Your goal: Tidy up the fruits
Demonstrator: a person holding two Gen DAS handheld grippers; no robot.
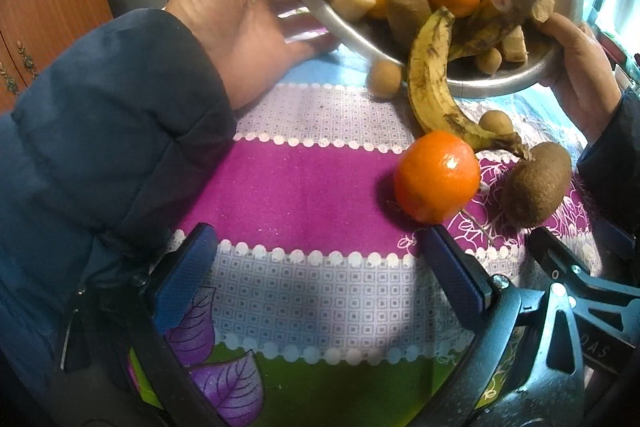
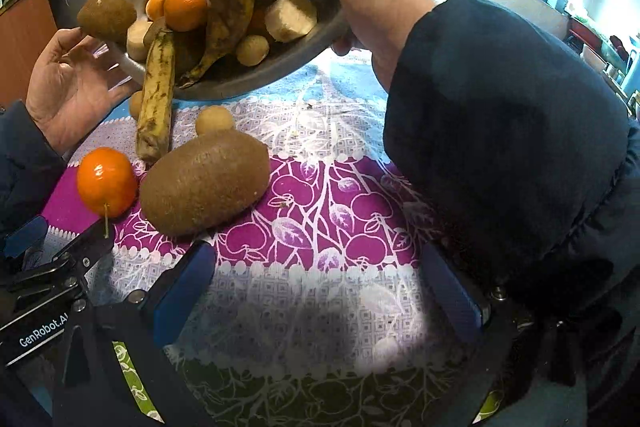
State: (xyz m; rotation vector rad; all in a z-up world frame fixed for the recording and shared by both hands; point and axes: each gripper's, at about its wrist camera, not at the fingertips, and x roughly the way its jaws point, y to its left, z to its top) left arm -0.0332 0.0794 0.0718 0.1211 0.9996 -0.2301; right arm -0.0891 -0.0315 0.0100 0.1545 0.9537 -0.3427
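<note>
Two grippers rest wide apart and empty on the tabletop (image 2: 304, 307); loose fruit lies just ahead.
Right gripper (image 2: 316, 291): kiwi (image 2: 204, 183) sits forward-left, long axis crosswise, nearest of all. Left gripper (image 1: 320, 267): mandarin (image 1: 438, 175) lies forward-right, just beyond its right fingertip. Farther out, a spotted banana (image 1: 430, 83) points lengthwise away, hanging out of the tilted metal bowl (image 1: 500, 83) held in bare hands (image 1: 240, 19).
</note>
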